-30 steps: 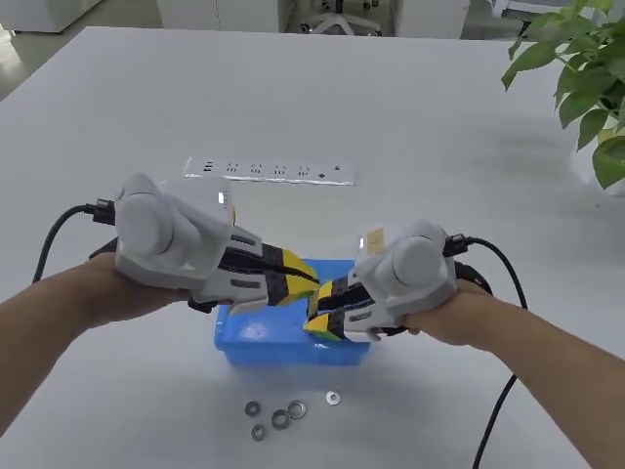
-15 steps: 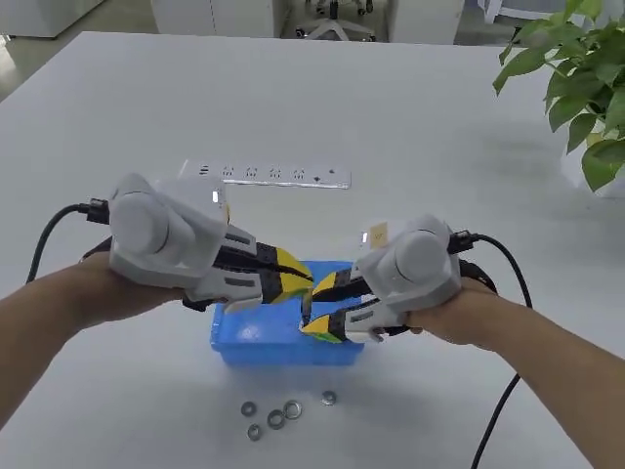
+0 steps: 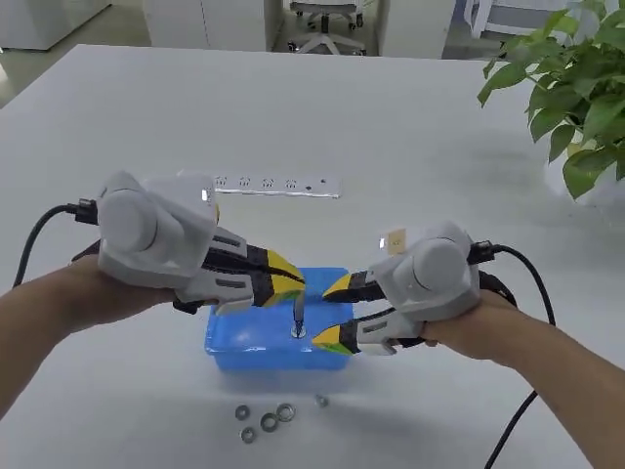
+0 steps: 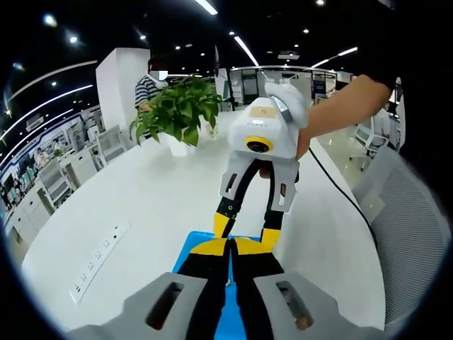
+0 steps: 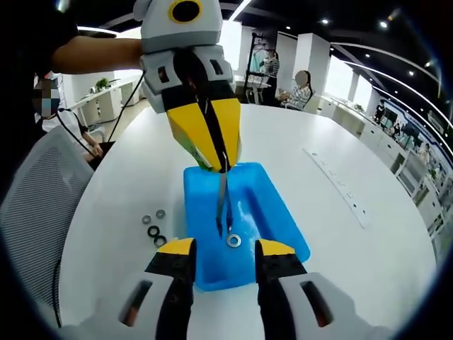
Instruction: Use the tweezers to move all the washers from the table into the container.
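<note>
Right gripper (image 3: 332, 313) had backed off left gripper (image 3: 291, 281), jaws apart. Left pinched tweezers (image 5: 221, 202) point-down in container (image 5: 283, 227), likely releasing washer (image 5: 233, 241); tips nearly shut, seemingly empty.

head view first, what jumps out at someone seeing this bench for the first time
A bright blue plastic container sits on the white table between the grippers, and the left claw is shut on slim metal tweezers whose tips point down beside one small metal washer inside it. The right claw stands open facing it, and a cluster of loose metal washers lies on the table on the person's side of the container.
</note>
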### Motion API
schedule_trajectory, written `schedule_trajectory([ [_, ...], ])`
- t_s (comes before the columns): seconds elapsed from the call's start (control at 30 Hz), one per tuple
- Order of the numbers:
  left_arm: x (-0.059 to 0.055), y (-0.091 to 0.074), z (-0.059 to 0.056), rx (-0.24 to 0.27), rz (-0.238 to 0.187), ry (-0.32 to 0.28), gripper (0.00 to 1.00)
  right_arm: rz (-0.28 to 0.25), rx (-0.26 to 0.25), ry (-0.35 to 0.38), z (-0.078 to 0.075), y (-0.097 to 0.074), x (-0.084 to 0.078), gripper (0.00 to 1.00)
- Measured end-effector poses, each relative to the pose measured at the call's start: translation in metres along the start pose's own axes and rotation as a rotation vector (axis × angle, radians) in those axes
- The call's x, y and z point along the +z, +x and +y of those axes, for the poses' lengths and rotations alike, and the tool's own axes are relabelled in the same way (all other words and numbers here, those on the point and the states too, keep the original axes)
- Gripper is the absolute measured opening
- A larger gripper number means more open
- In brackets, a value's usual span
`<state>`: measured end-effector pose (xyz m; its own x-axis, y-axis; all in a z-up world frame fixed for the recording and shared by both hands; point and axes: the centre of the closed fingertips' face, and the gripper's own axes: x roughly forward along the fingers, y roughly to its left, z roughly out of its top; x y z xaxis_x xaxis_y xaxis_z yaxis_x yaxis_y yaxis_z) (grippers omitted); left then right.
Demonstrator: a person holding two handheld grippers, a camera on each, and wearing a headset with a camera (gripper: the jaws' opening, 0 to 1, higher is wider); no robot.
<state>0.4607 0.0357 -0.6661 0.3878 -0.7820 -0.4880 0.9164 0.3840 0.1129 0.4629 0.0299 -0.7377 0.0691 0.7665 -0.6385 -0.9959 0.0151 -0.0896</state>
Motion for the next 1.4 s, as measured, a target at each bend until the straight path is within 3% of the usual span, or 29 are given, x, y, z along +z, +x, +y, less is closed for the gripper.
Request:
schedule_trajectory([
  [0.3,0.013,-0.009,-0.005,0.008,-0.015,0.008,0.05,-0.003,-0.051,0.033,0.004,-0.021,-0.004,0.39],
  [0.87,0.029,-0.015,-0.023,-0.012,-0.03,0.018,0.05,-0.017,-0.097,0.098,0.017,-0.039,-0.016,0.49],
  [1.23,0.031,-0.014,-0.037,-0.03,-0.022,0.034,0.05,-0.032,-0.109,0.133,0.032,-0.047,-0.022,0.55],
  [1.4,0.032,-0.014,-0.038,-0.023,-0.021,0.046,0.05,-0.021,-0.105,0.142,0.041,-0.049,-0.028,0.56],
])
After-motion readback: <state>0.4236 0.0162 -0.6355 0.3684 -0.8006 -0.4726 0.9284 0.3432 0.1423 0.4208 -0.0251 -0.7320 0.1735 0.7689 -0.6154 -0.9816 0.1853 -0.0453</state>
